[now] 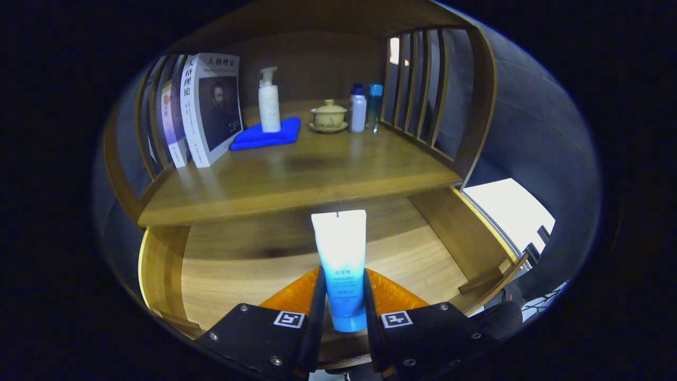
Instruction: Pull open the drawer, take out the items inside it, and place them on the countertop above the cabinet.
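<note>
Holding the tube pinched between our 2 fingers, cap end down near the fingertips, we have the gripper clamped on it above the open drawer — the job now, as we judge it, is to carry it up and forward onto the countertop. We should keep the squeeze steady, clear the shelf's front edge, and set it on the bare wood nearer us than the cloth. The drawer floor looks bare where we can see it; the part under our fingers is hidden. Already on the countertop are books, a pump bottle, a lidded cup and 2 small bottles.
</note>
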{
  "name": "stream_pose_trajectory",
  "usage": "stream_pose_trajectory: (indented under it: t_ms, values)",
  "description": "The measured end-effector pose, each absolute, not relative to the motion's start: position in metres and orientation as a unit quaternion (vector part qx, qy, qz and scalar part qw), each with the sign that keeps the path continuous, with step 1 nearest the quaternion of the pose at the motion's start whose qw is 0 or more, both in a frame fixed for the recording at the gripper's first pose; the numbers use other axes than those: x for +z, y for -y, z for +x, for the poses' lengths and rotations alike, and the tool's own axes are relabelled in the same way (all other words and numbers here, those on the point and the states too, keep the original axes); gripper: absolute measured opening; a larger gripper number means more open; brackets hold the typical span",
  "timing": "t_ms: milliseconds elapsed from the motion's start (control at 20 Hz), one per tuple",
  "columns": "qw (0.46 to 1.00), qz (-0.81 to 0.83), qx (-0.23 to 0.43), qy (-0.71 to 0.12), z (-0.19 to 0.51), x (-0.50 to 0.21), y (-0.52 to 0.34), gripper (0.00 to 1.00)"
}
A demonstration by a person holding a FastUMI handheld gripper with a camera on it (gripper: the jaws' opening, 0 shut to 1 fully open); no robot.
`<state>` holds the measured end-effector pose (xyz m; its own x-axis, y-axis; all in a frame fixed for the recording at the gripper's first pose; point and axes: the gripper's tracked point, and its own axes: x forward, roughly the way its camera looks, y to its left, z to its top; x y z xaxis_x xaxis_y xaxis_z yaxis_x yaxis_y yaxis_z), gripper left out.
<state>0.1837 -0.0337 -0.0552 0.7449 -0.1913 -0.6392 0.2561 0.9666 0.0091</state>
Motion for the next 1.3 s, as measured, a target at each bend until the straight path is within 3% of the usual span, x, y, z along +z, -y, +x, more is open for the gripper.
stream_pose_trajectory:
  t_ms: [800,1300]
  values:
    - [0.961,0.029,-0.104,-0.255,0.258,0.015,0.049,0.38]
    - [0.961,0.037,-0.049,-0.269,0.323,0.009,0.026,0.38]
